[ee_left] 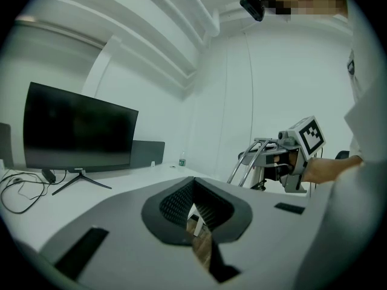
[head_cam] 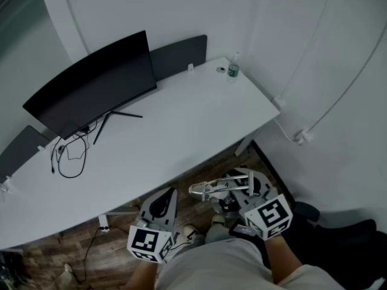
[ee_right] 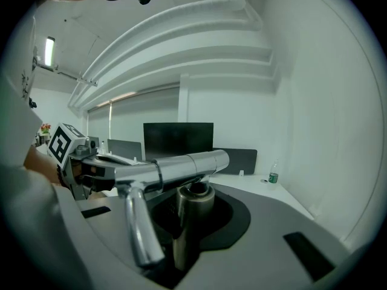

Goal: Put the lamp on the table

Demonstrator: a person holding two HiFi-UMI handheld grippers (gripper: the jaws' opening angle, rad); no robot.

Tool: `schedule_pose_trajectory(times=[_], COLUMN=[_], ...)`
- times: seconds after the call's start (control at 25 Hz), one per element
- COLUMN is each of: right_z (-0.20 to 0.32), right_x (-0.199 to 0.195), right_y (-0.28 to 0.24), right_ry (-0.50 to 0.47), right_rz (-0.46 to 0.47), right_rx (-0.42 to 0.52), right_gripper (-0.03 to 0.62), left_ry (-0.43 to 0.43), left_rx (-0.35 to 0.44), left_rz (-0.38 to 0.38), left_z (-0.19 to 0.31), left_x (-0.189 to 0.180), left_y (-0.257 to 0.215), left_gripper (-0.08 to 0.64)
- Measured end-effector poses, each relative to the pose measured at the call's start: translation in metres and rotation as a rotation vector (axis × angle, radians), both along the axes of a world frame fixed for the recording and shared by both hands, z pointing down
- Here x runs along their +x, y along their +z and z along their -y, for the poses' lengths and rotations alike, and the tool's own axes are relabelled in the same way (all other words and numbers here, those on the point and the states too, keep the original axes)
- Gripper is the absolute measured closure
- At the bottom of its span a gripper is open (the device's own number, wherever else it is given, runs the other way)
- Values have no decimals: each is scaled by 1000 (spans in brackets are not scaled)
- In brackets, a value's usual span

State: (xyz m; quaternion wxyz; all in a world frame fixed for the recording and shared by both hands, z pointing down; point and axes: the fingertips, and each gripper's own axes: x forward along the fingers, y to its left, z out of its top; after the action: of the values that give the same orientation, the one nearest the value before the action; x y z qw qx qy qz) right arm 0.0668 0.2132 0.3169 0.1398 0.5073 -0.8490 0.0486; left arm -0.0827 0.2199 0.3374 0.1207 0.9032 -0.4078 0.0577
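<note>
1. The lamp (head_cam: 208, 190), a silver metal piece with a tubular arm, sits in the right gripper (head_cam: 240, 186), off the near edge of the white table (head_cam: 199, 119) and over the wooden floor (head_cam: 118, 246). It is not on the tabletop.
2. In the right gripper view, the lamp's upright stem (ee_right: 187, 222) stands between the jaws, and its arm crosses just above them towards the left.
3. The right gripper's jaws are partly closed and pinch that stem.
4. The left gripper (head_cam: 164, 203) is held beside it, apart from the lamp. Its jaws are drawn together to a narrow slit with nothing between them.
</note>
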Motion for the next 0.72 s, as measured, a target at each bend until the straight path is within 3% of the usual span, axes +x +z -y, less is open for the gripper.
schedule_pose_trajectory(times=[0.32,0.72], right_z=[11,55], right_x=[-7,-5], right_y=[-1,4], right_ry=[-3,-17], right_rz=[0,2], right_rx=[10,7], right_gripper=[537,537], left_ry=[8,-29], left_rx=[6,6], left_rz=[1,2], left_z=[6,49], left_x=[-8,-13], left_y=[1,3], left_gripper=[558,558])
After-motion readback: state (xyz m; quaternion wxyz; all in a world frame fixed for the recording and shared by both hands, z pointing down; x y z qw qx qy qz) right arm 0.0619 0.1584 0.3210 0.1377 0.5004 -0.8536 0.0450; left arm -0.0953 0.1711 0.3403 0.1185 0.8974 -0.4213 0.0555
